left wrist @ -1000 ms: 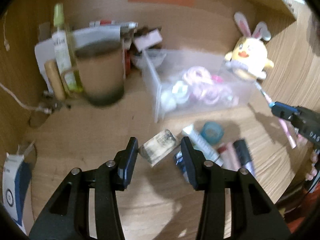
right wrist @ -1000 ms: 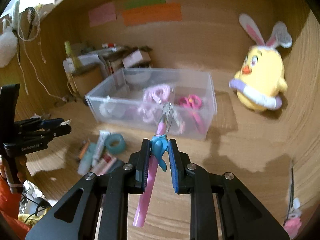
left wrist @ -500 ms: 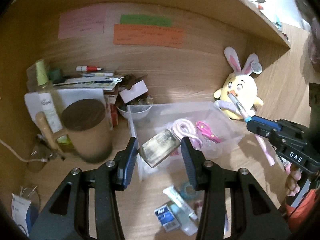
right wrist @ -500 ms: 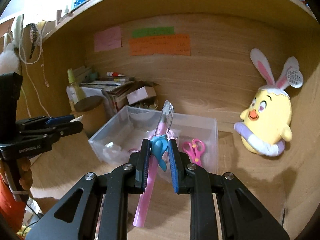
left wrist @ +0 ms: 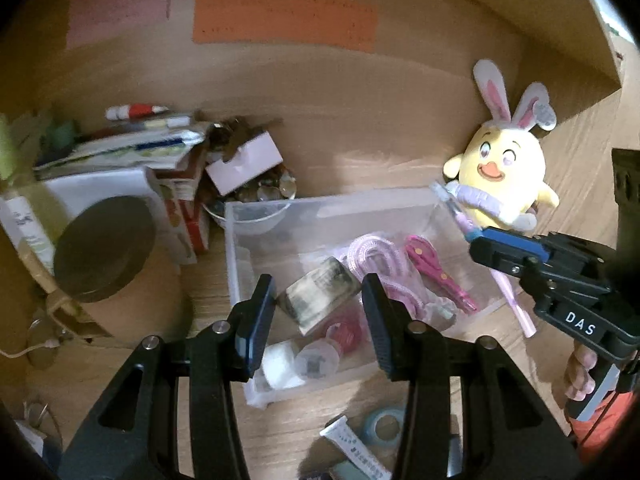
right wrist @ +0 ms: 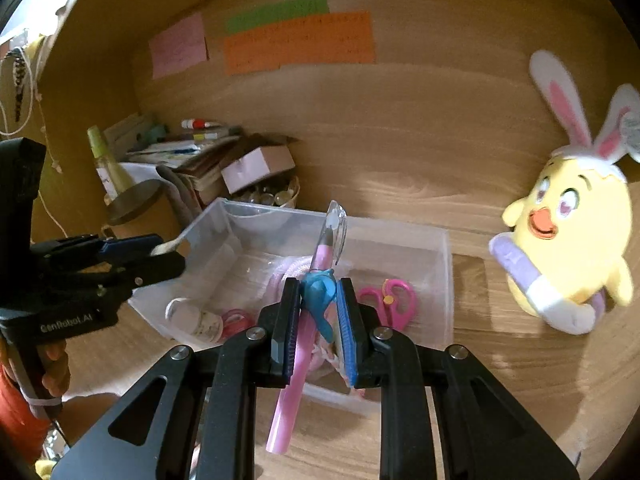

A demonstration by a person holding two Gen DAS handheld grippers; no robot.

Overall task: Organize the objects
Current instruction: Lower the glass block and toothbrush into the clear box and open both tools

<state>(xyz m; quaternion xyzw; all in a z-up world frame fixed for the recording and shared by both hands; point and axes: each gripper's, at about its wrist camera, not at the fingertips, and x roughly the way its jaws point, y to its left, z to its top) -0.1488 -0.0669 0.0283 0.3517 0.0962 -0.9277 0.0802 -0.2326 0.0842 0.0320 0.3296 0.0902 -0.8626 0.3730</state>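
We judge the tidying about half done. The clear bin [left wrist: 236,248] on the desk [right wrist: 500,360] already holds pink scissors [right wrist: 390,304], pink cord [left wrist: 372,252], tape rolls and a small bottle [right wrist: 196,320]. Our left hand-held gripper [left wrist: 318,304] pinches a small worn block [left wrist: 318,298] above the bin, not yet let go. Our right hand-held gripper [right wrist: 318,320] is pressed together on a pink pen [right wrist: 308,332] with a blue clip, held over the bin's near wall. Left to do: drop both in, then gather the tube [left wrist: 352,444] and blue tape roll [left wrist: 384,426] lying on the desk in front of the bin.
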